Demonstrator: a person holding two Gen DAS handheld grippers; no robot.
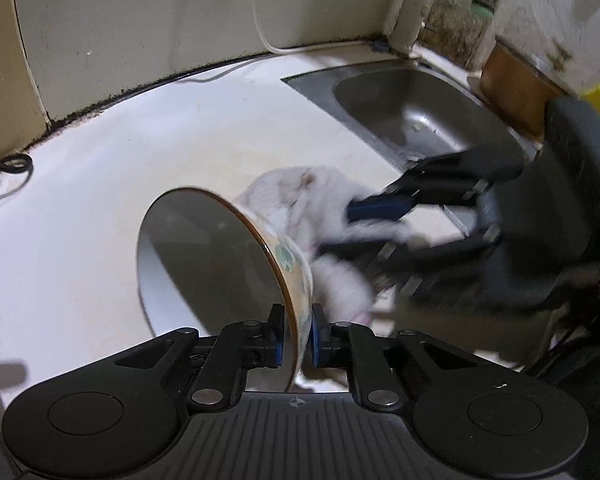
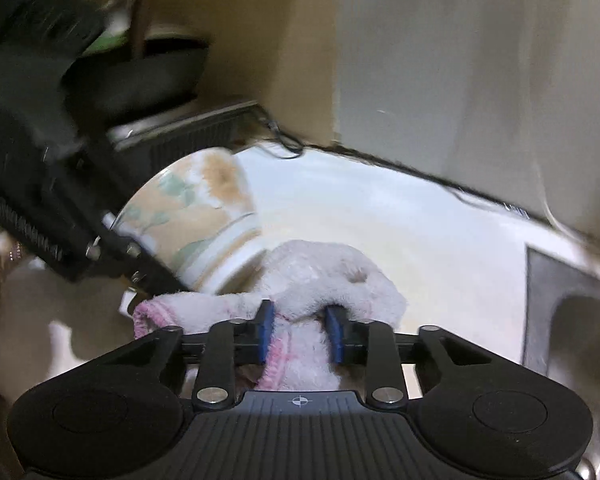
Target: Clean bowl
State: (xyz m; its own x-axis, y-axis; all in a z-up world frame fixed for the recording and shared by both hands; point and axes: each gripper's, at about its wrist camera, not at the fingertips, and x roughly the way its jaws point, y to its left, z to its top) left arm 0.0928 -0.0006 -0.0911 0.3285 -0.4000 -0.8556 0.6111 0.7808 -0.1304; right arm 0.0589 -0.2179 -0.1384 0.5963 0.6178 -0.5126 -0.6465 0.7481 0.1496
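My left gripper is shut on the rim of a bowl, held on its side above the counter, its opening facing left. The bowl's outside has a pale floral pattern and a brown rim line; it also shows in the right wrist view. My right gripper is shut on a white fluffy cloth with a pink edge. The cloth presses against the bowl's outer wall and base. In the left wrist view the right gripper reaches in from the right, blurred.
A white counter lies below, with a steel sink at the right rear. Stained wall panels stand behind, and a thin black cable lies at the left. A dark pan and an appliance stand at the counter's far left end.
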